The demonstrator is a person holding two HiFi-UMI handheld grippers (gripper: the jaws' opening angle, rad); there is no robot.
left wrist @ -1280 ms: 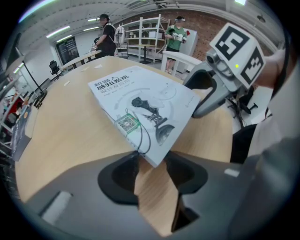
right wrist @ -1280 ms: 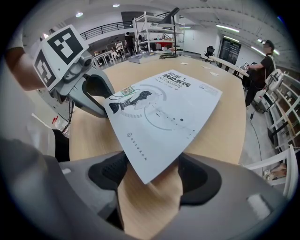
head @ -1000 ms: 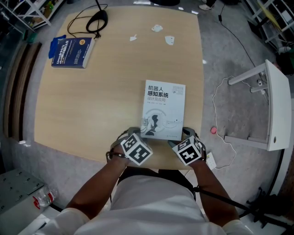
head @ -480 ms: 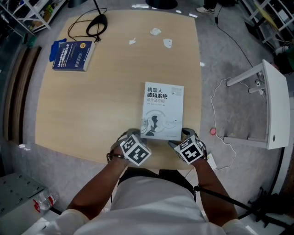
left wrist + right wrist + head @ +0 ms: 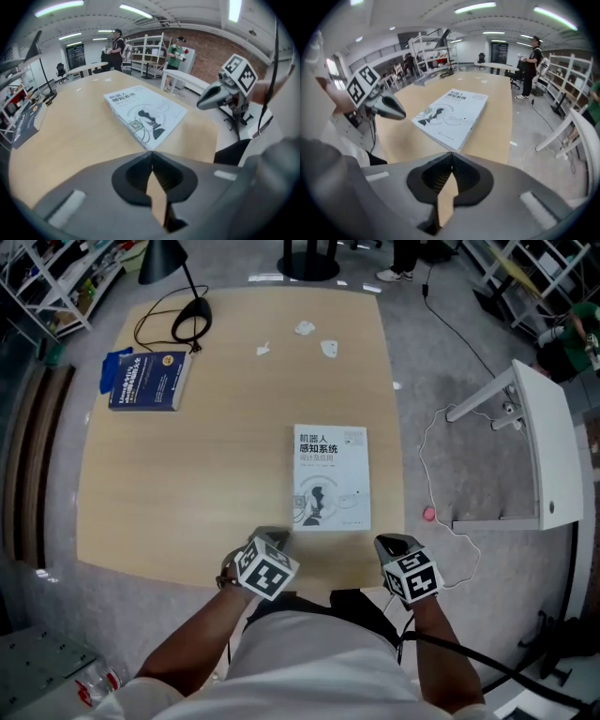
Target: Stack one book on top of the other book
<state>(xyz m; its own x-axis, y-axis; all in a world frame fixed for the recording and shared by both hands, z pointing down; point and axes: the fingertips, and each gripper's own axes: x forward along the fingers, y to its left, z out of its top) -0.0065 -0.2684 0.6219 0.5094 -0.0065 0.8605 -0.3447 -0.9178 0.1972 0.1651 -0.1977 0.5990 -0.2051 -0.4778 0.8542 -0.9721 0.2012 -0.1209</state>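
Lab workshop: shelving racks (image 5: 151,50), brick wall (image 5: 208,54), strip lights (image 5: 136,10).

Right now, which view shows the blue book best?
Head view: the blue book lies flat with its whole cover visible. Left gripper view catches it only dark and distorted at the frame's left edge; right gripper view doesn't show it clearly.

Right hand-held gripper (image 5: 451,153) jaws closing, empty; white book (image 5: 452,112) ahead.
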